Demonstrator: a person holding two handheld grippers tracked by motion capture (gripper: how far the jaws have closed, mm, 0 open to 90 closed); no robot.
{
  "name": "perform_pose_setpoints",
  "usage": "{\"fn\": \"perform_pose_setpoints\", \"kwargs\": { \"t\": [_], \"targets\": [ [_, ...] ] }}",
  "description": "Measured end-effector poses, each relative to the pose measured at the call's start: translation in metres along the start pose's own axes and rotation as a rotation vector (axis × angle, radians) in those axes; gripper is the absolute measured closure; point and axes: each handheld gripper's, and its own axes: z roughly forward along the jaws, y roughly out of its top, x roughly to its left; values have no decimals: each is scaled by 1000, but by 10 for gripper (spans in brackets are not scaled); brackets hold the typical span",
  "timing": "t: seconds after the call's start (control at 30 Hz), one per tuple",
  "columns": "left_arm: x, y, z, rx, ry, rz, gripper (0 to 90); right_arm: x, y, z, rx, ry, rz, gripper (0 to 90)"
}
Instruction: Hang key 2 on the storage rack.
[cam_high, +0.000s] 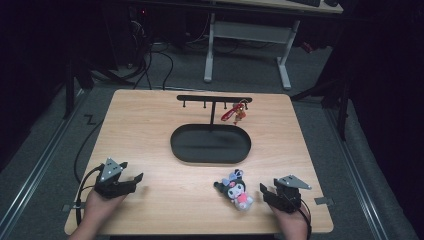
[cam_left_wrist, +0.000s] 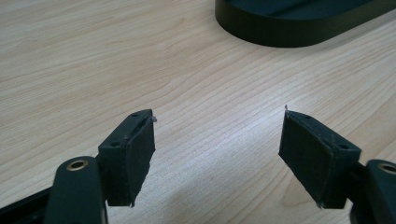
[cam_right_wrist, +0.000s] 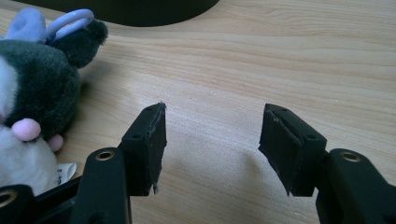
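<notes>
A plush toy (cam_high: 237, 189), dark grey and white with pink parts and a pale loop, lies on the wooden table (cam_high: 150, 130) near the front right. My right gripper (cam_high: 263, 192) rests just to its right, open, with only bare wood between its pads; in the right gripper view (cam_right_wrist: 212, 128) the plush toy (cam_right_wrist: 32, 102) lies to the left of the jaws. My left gripper (cam_high: 135, 179) sits at the front left, open and empty; the left gripper view (cam_left_wrist: 219, 135) has only wood between its jaws. A red keychain (cam_high: 235, 113) hangs on the black rack (cam_high: 214, 98).
A black oval tray (cam_high: 210, 144) forms the rack's base at the table's middle; its rim (cam_left_wrist: 280, 32) lies ahead of the left gripper and its edge (cam_right_wrist: 140, 11) ahead of the right. The rack has several bare hooks. A white desk frame (cam_high: 250, 35) stands beyond the table.
</notes>
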Motion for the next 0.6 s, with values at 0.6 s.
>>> {"fn": "perform_pose_setpoints", "kwargs": {
  "t": [0.6],
  "targets": [
    [-10, -2, -2, 12, -14, 41, 258, 13, 17, -7, 145, -13, -72, 400]
  ]
}}
